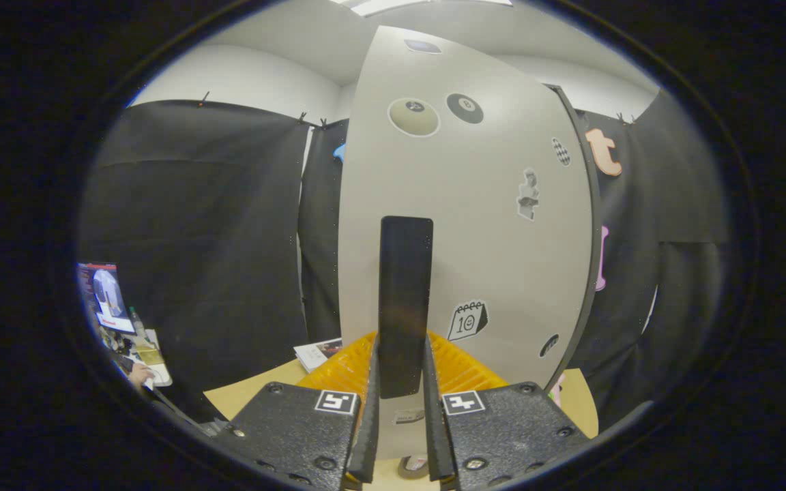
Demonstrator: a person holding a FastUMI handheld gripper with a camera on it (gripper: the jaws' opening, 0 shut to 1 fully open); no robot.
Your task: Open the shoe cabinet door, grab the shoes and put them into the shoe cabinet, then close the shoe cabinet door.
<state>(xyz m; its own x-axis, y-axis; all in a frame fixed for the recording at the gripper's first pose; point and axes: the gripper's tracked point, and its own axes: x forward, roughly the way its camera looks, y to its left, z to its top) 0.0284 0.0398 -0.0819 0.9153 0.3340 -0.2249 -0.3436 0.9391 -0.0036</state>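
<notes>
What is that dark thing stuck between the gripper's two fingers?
The cabinet door's dark upright handle sits between the gripper's fingers in the gripper view; both fingers appear to press on it.

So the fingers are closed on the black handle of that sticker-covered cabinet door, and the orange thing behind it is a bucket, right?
Nearly. The gripper view shows the fingers closed on the black handle of the stickered cabinet door, but the orange thing is no bucket: it is a flat, ribbed piece, like a tray or mat, lying on the table.
</notes>
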